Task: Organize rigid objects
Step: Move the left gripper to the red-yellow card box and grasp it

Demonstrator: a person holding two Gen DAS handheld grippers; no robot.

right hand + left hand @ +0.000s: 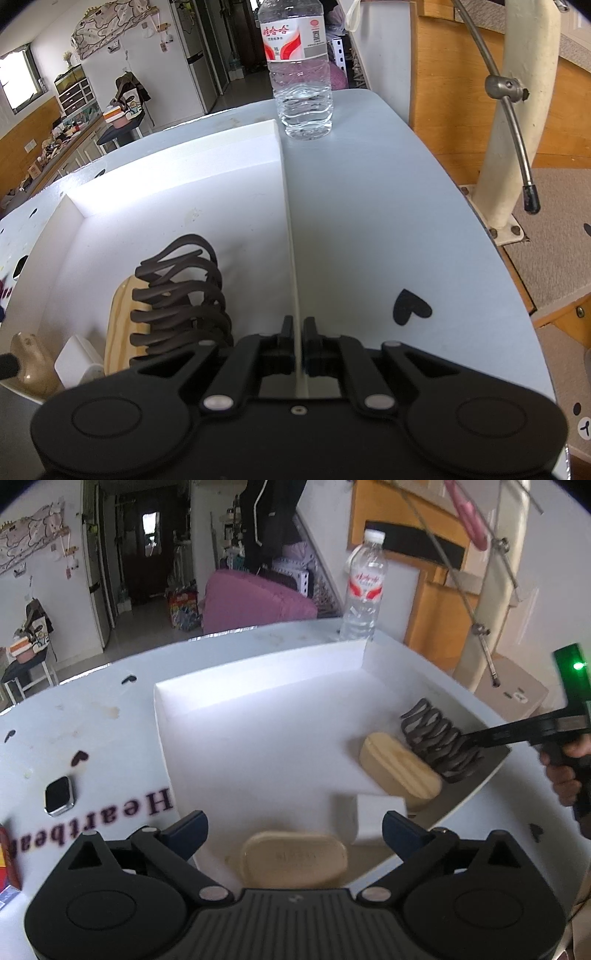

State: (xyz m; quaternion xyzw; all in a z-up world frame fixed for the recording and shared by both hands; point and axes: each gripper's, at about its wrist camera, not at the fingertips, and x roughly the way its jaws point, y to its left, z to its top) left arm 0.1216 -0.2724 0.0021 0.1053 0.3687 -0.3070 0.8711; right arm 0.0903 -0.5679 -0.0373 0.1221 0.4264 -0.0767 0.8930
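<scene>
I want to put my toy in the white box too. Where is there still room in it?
The far and left part of the white box is bare, from its back wall to the wooden block. The near right corner is crowded: the block, the dark coiled rack, a small white box and a tan case.
</scene>
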